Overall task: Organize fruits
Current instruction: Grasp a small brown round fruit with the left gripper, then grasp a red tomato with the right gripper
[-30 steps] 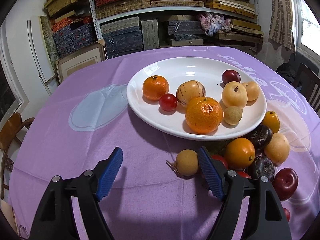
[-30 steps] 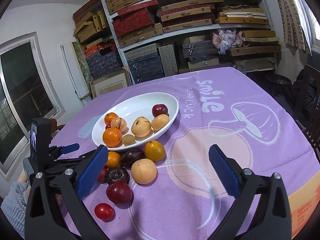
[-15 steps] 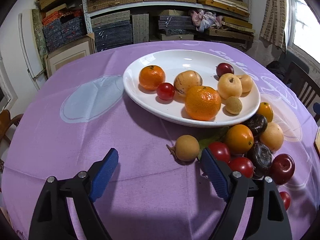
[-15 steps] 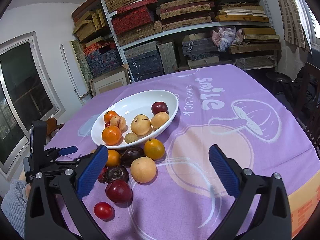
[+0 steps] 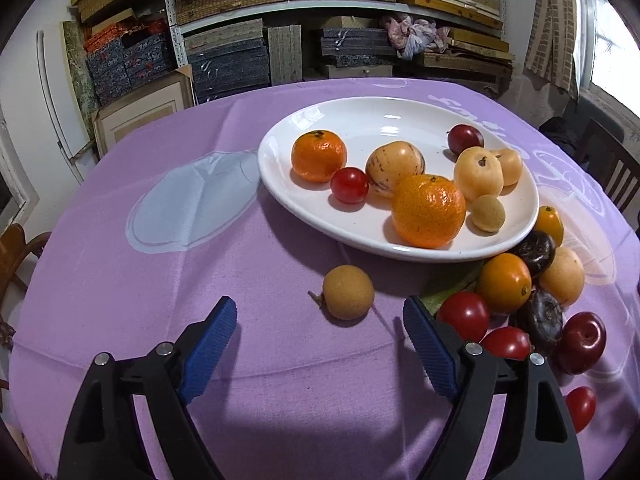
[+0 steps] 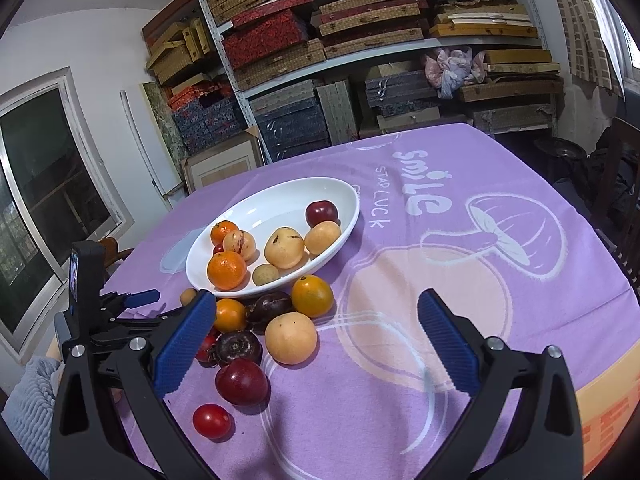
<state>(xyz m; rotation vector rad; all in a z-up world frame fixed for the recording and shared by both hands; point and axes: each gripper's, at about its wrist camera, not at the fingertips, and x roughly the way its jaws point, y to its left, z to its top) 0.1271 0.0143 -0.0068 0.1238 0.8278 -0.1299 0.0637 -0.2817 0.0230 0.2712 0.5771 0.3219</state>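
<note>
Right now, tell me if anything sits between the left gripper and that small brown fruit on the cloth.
Nothing visible does. The left gripper is open, and only bare purple cloth lies before the small brown fruit.

Soft daylight reaches me from a window (image 5: 612, 40) on my right, blown out white. Glare spots sit on the plate (image 5: 394, 130). Fruit and my claws cast soft shadows on the cloth (image 5: 120, 280). Both views are sharp, with bent edges and black corners.
</note>
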